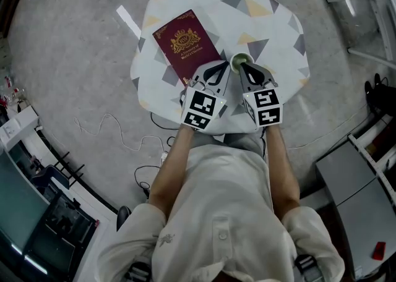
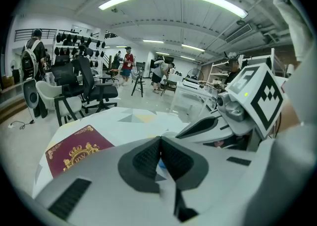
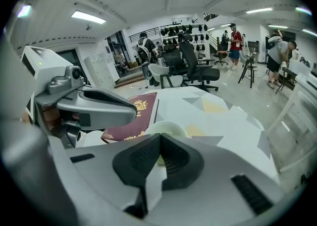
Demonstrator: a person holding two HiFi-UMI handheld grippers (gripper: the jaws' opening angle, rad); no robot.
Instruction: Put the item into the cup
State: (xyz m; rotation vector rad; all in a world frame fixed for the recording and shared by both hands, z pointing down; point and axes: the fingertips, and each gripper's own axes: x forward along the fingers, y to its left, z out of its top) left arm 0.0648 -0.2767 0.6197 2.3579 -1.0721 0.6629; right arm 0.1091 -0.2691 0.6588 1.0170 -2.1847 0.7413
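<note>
A pale green cup (image 1: 241,60) stands on the patterned tabletop (image 1: 272,21) near its front edge, and its rim (image 3: 168,129) shows just past my right gripper's pads. My right gripper (image 1: 246,69) is shut right behind the cup, nothing visible between its pads. My left gripper (image 1: 216,72) is also shut, close beside it on the left. In the left gripper view a small blue sliver (image 2: 160,163) shows behind the closed pads (image 2: 148,158); I cannot tell what it is. A maroon booklet with a gold crest (image 1: 185,44) lies flat on the table's left half.
The small table stands on a grey floor with a white tape strip (image 1: 129,21) and loose cables (image 1: 117,132). White metal frames (image 1: 371,2) stand at the right. Office chairs (image 2: 94,84) and several people are far behind the table.
</note>
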